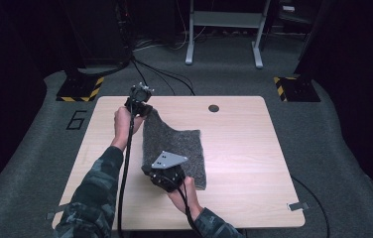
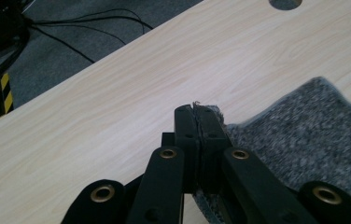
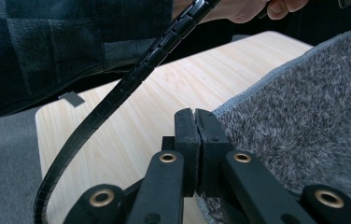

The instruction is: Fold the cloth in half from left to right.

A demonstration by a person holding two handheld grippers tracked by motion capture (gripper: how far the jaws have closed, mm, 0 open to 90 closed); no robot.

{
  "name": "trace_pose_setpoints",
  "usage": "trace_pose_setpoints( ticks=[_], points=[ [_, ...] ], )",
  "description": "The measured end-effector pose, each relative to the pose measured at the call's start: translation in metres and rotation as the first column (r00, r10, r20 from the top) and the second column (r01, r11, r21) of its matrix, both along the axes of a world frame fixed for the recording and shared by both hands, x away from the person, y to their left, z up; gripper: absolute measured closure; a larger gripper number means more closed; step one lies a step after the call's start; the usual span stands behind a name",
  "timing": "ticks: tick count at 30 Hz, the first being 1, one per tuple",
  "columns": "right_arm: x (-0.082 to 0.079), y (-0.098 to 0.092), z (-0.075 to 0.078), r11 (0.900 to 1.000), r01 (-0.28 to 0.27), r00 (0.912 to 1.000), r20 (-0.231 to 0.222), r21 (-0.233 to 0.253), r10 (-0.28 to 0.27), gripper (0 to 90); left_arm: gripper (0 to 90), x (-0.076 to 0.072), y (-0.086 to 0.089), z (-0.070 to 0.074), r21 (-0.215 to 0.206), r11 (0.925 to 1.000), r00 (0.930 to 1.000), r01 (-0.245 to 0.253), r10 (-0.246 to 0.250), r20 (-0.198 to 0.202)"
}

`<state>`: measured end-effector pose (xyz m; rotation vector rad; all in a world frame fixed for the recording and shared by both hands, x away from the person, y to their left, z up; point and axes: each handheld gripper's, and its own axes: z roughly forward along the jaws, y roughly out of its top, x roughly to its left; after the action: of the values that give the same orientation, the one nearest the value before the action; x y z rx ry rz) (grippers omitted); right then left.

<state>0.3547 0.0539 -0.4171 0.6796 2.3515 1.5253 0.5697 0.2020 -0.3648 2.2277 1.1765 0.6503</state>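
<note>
Grey cloth | both jaws pinching its corners | wooden table | dark carpeted room

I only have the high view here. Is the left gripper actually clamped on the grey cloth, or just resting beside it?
Observer: In the left gripper view the left gripper is shut on a corner of the grey cloth.
Operator: And the right one?
Observer: The right gripper is shut on the cloth's hemmed edge.
Operator: Is that left corner on the table?
Observer: No, it is lifted above the table.
</note>
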Motion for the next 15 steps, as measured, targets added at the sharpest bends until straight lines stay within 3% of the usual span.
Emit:
trace_pose_setpoints(
  ticks=[6, 15],
  points=[
    [-0.001, -0.025, -0.003, 0.999, 0.046, 0.9988, -0.014, 0.013, -0.046, 88.8, 89.2, 0.005, -0.024, -0.011, 0.039, 0.9987, 0.9992, 0.032, -0.031, -0.025],
    [0.002, -0.062, -0.016, 0.992, 0.126, 0.9911, -0.043, -0.007, -0.126, 88.7, 89.3, 0.014, -0.052, -0.025, 0.016, 0.9984, 0.9977, 0.054, -0.053, -0.041]
  ],
)
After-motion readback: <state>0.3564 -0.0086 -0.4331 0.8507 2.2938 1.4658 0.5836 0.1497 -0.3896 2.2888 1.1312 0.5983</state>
